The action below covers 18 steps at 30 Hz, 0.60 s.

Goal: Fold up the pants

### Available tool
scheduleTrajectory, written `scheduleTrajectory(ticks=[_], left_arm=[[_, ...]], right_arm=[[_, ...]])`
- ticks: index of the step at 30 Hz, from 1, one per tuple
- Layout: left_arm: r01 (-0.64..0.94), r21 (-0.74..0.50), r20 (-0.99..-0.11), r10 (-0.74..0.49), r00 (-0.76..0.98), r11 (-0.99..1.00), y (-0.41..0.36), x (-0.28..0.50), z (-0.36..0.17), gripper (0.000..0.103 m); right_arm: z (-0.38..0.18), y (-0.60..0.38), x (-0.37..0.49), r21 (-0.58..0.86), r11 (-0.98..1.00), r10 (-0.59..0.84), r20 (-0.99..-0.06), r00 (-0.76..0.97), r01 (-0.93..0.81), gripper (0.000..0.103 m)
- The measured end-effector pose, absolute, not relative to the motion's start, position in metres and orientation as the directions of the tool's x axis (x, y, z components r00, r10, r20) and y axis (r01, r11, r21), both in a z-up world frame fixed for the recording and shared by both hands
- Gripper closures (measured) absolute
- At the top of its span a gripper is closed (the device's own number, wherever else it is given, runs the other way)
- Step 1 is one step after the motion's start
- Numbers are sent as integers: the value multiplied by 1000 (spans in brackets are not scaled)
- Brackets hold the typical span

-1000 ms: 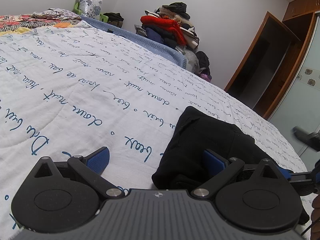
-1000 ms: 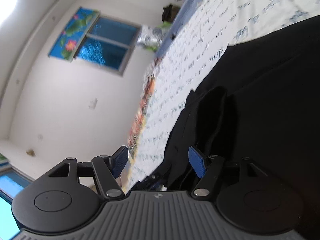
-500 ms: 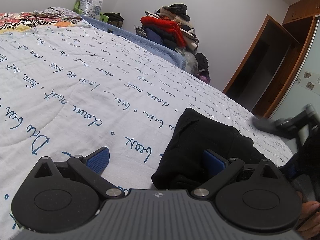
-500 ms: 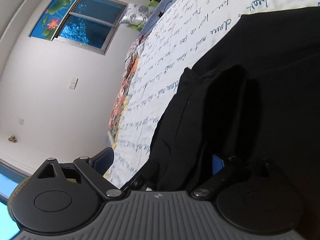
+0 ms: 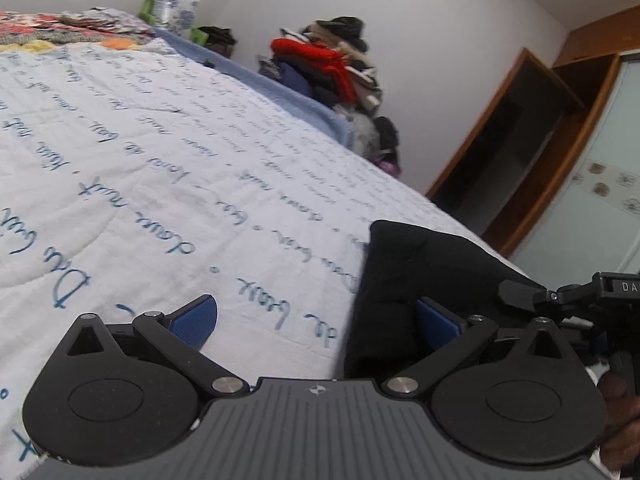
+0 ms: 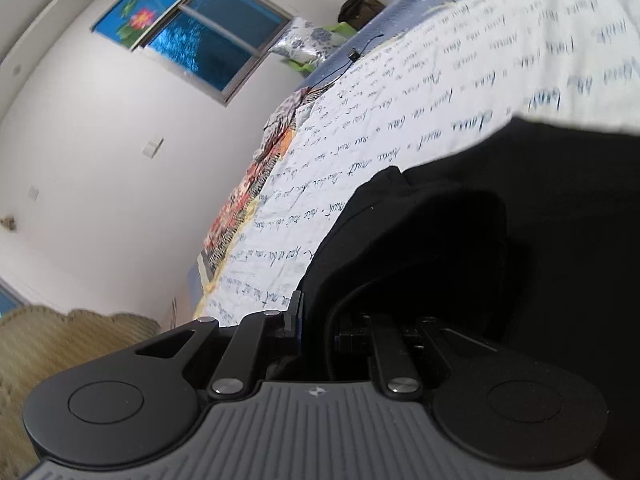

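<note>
The black pants [image 5: 420,276] lie bunched on the white quilt with blue writing [image 5: 160,184]. My left gripper [image 5: 316,320] is open, low over the quilt; its right finger [image 5: 436,322] rests against the near edge of the pants, its left finger [image 5: 194,320] over bare quilt. My right gripper [image 6: 332,320] has its jaws drawn together on a fold of the black pants [image 6: 460,248], its pads hidden by the cloth. The right gripper also shows in the left wrist view [image 5: 560,296], at the right side of the pants.
A pile of clothes [image 5: 332,68] stands beyond the far edge of the bed. A wooden wardrobe [image 5: 532,140] is at the right. A floral blanket [image 6: 240,200] lies along the head of the bed, under a window [image 6: 208,40].
My right gripper has moved in onto the pants and closed on a fold of them. My left gripper has stayed open in about the same place.
</note>
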State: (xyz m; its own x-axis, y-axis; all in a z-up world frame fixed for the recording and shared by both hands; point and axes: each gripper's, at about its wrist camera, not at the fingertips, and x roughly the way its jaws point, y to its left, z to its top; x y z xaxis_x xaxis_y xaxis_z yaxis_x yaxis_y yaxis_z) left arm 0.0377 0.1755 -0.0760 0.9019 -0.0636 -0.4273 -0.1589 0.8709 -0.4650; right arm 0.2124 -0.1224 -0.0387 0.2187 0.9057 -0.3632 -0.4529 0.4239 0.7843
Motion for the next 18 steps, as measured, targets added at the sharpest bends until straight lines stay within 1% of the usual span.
scheduleTrajectory(ticks=[3,4,5,7,10,16,18], left_arm=[[-124,-453,-416,-86,906,883,171,37,-75,0],[-122,-459,-406,-85,910,880,172,36,-75,3],[-132,-469,-401,-77,913,873,174,35,-75,1],[-134,-505,-390,-88,916,853,180,34,-76,1],[-167,-518,-420,-79,904,839,184,38,-78,1],[-170,-487,-423,-61,904,857,180,38,-76,1],[-183,-462,-407,-24,913,868,175,34,-71,2]], right_arm=[[-30,-141,212,750,452,892,-395,222,-483,91],[-29,-149,213,738,470,883,-406,237,-484,91],[-29,-160,214,736,483,875,-413,251,-474,91],[-27,-176,216,742,495,869,-414,273,-452,91],[-23,-197,218,726,517,856,-431,285,-454,91],[-7,-252,209,643,603,796,-521,308,-472,91],[-10,-274,205,629,633,773,-543,329,-451,91]])
